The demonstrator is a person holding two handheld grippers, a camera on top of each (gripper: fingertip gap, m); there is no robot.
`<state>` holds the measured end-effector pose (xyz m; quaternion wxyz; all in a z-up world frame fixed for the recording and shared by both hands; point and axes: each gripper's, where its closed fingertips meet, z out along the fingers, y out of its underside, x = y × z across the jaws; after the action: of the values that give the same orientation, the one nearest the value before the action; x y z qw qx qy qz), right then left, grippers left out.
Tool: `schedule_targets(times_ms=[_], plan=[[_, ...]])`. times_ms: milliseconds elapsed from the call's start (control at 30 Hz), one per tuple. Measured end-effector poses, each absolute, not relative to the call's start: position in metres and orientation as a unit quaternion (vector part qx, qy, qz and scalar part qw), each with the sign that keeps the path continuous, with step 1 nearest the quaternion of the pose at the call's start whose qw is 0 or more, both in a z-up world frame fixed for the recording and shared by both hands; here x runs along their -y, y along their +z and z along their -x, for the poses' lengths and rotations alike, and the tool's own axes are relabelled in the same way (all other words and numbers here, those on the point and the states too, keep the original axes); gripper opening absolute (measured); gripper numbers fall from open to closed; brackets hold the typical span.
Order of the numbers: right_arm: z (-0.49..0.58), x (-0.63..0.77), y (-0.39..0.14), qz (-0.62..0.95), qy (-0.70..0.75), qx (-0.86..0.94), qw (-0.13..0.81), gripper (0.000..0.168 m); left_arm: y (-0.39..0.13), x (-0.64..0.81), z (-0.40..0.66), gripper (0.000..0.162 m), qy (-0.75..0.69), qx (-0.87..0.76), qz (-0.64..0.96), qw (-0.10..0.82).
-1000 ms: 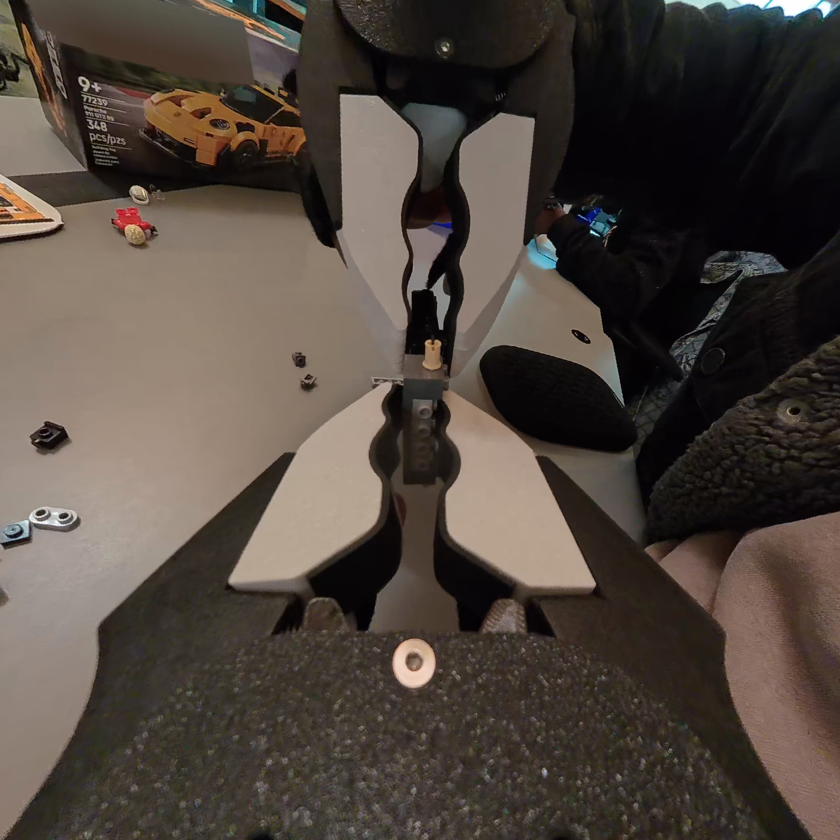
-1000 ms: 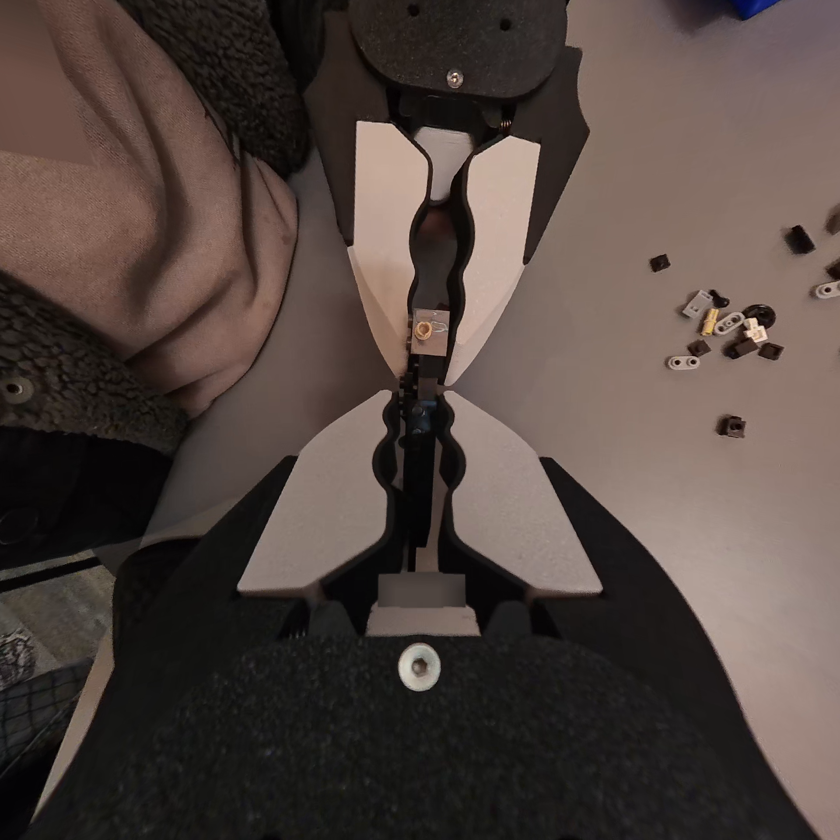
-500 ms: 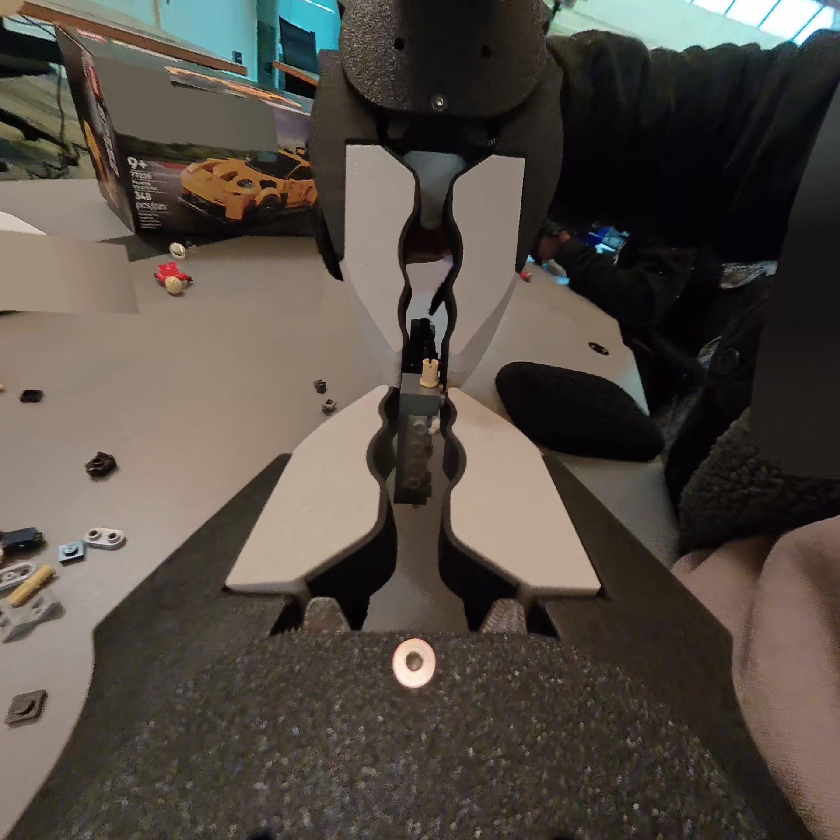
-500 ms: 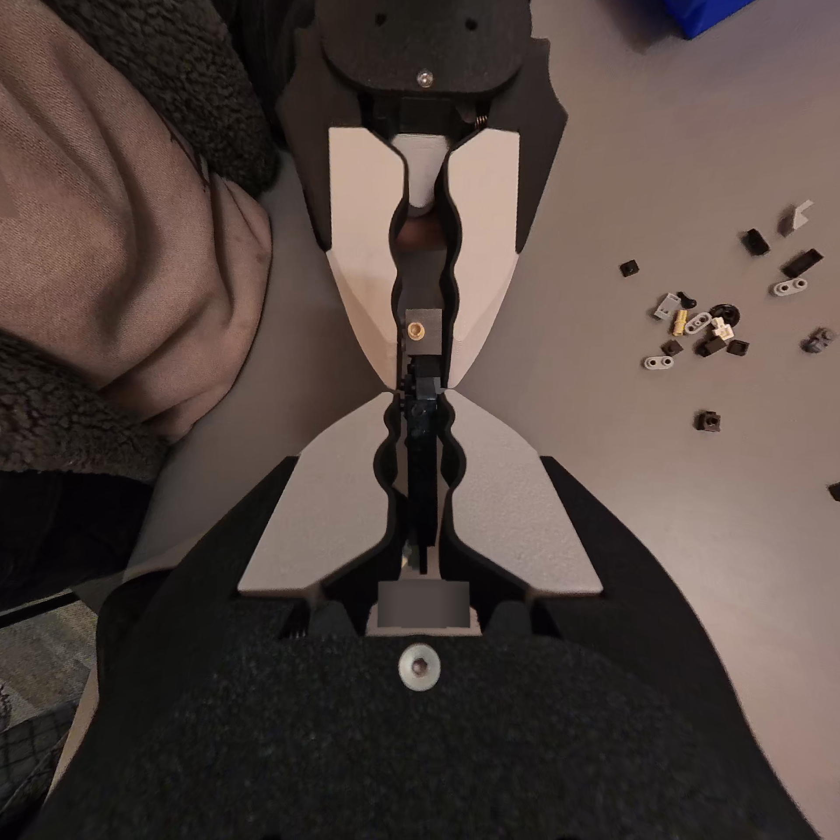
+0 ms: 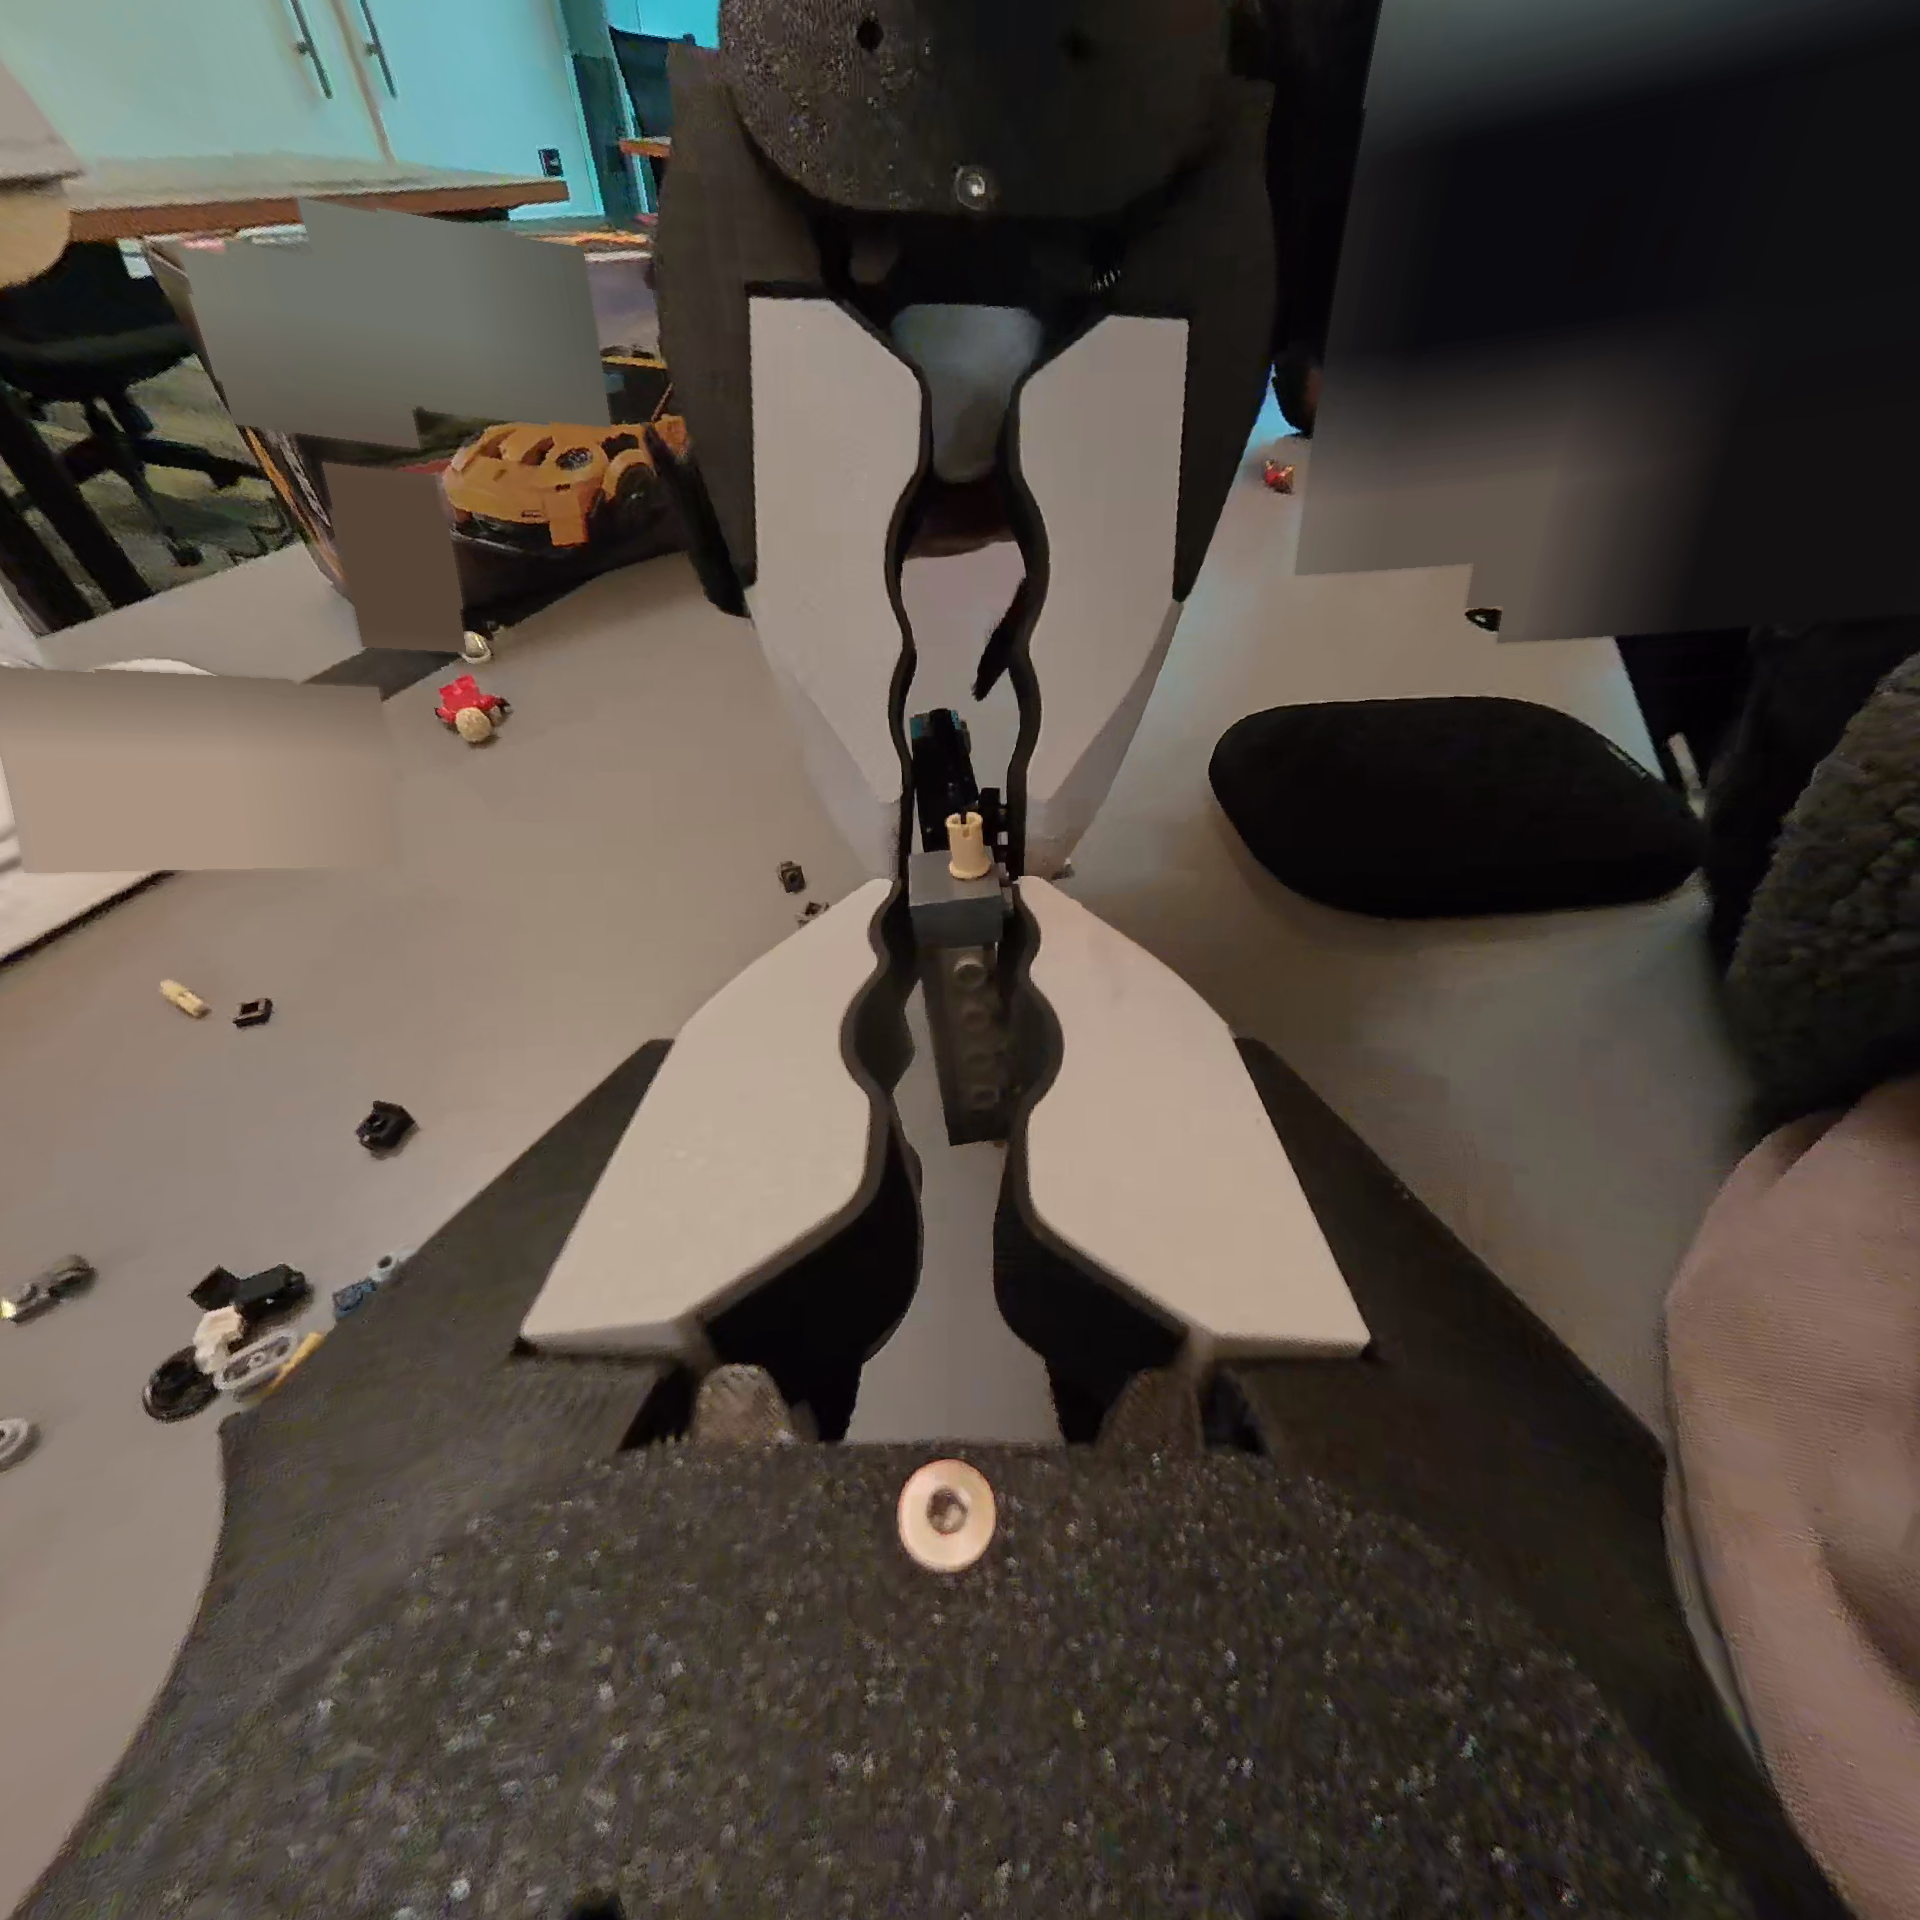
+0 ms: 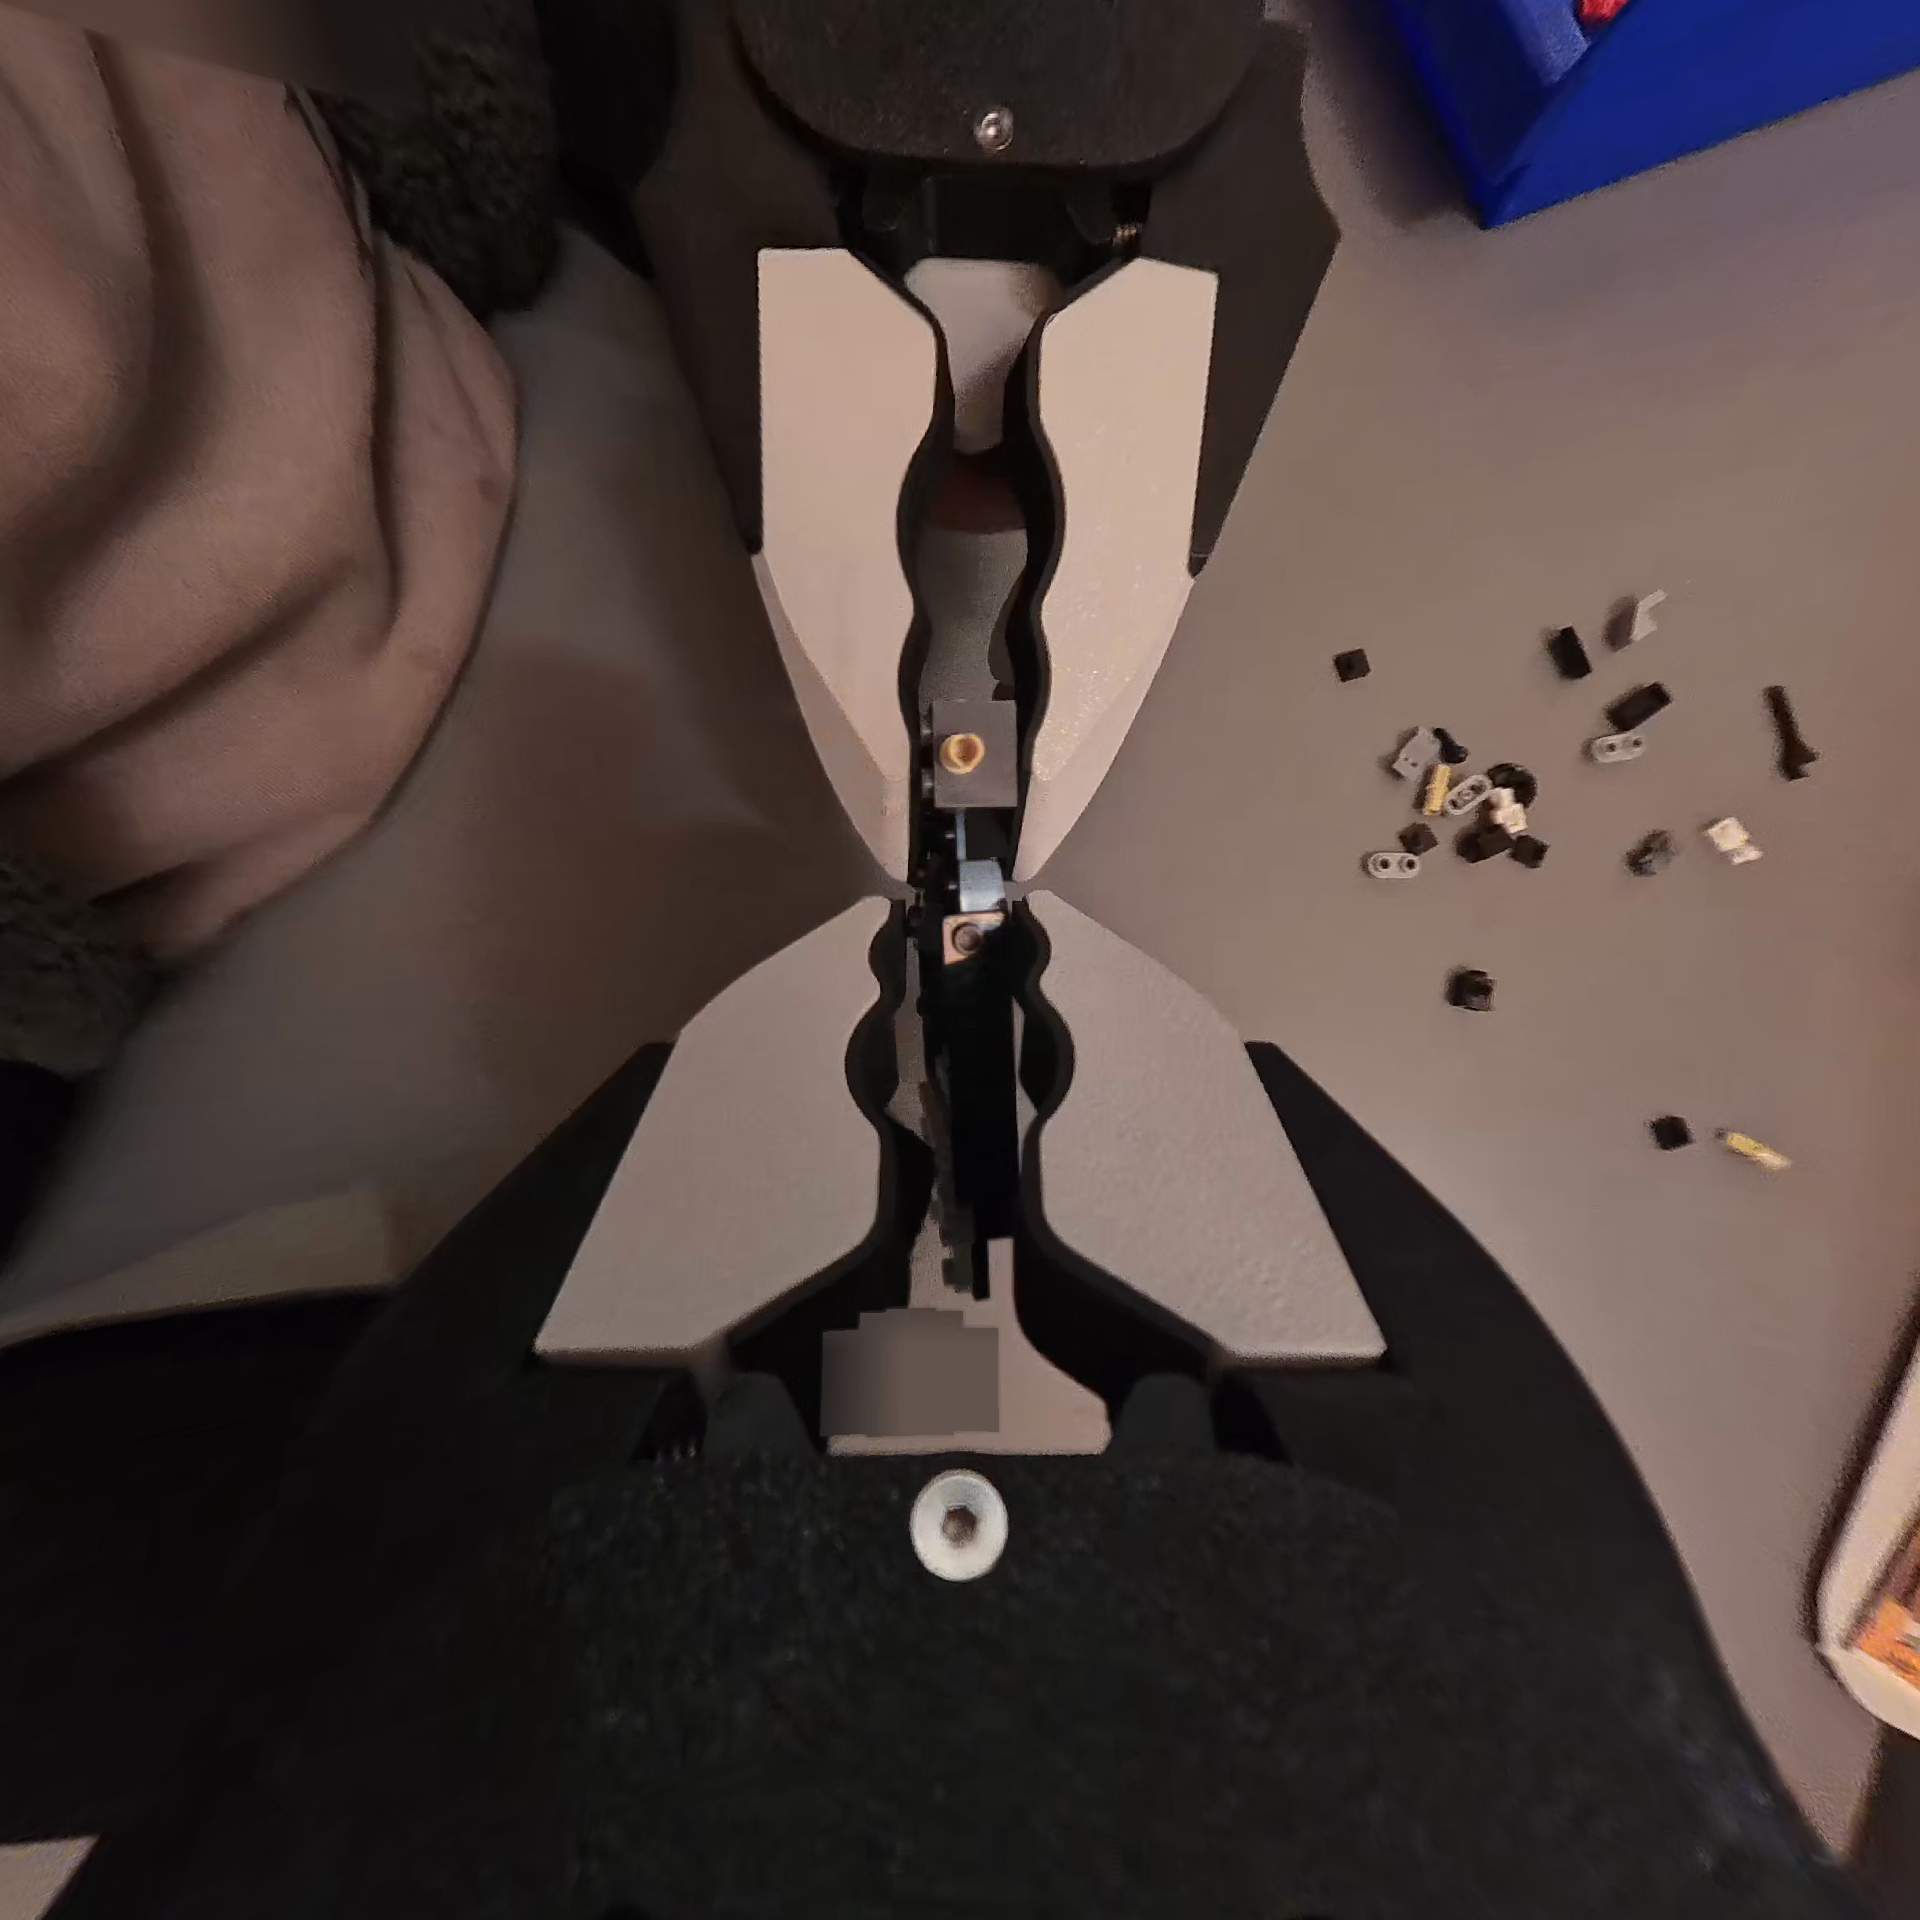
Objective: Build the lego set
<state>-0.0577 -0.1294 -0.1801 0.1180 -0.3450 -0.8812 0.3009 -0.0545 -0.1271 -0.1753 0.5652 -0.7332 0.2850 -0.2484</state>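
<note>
Both grippers meet tip to tip above the counter (image 5: 623, 1018). Left gripper (image 5: 961, 914) fingers clamp the grey brick (image 5: 958, 899) w/ tan peg, right gripper (image 6: 961, 904) fingers clamp the black piece (image 6: 977, 1060), prob to push them together.

No readable text in either view, set box (image 5: 540, 488) far left on the grey table (image 5: 623, 1039) shows only its orange car picture, printed sheet (image 6: 1881, 1621) near right edge too blurred and cropped to read
</note>
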Motion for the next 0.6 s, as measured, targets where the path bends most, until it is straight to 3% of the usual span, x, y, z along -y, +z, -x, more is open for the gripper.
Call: schedule_targets(times_ms=[600], plan=[[0.053, 0.135, -0.170, 0.304, 0.316, 0.881, 0.181, 0.015, -0.160, 0.133, 0.050, 0.016, -0.230, -0.316, 0.692, 0.607]])
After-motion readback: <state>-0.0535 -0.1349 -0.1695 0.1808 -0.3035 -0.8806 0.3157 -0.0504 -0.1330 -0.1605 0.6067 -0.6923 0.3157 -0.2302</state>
